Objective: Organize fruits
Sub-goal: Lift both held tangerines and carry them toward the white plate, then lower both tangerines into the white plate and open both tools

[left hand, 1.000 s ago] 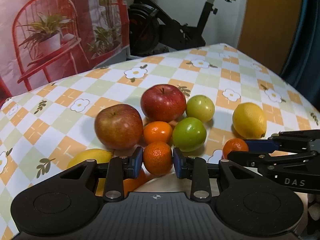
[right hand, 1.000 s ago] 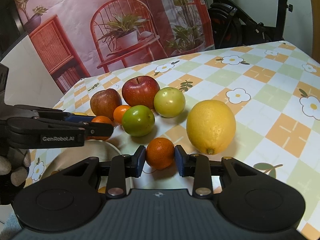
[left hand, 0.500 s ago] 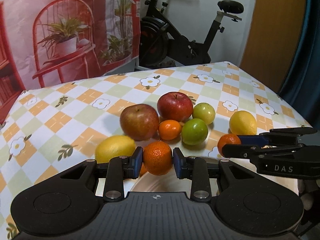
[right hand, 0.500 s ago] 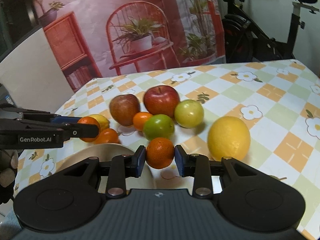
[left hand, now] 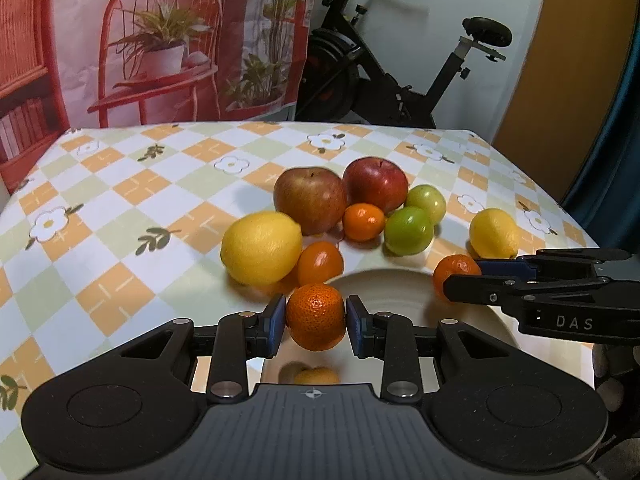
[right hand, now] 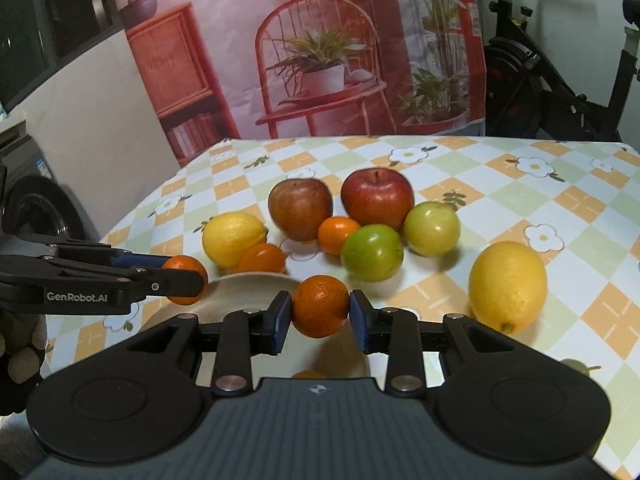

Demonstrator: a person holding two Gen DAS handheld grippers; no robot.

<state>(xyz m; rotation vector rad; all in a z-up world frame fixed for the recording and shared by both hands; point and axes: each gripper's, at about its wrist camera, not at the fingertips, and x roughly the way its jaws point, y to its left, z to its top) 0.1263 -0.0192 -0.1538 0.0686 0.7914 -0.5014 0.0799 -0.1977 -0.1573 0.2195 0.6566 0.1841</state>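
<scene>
Two apples point(left hand: 340, 196) lie behind the limes point(left hand: 416, 224), a plate point(left hand: 400, 292) before them, lemons point(left hand: 260, 252) flanking.

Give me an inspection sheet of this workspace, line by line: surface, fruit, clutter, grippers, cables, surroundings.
Surface: table under a checked flower-print cloth.
Job's things: two apples, two green fruits, two lemons, two loose mandarins grouped on the cloth; a pale plate at the near edge with one orange fruit partly visible in it.
Clutter: nothing seen.
Grippers: left gripper shut on a mandarin above the plate; right gripper shut on a mandarin beside the plate's rim.
Cables: nothing seen.
Surroundings: printed backdrop, exercise bike.
</scene>
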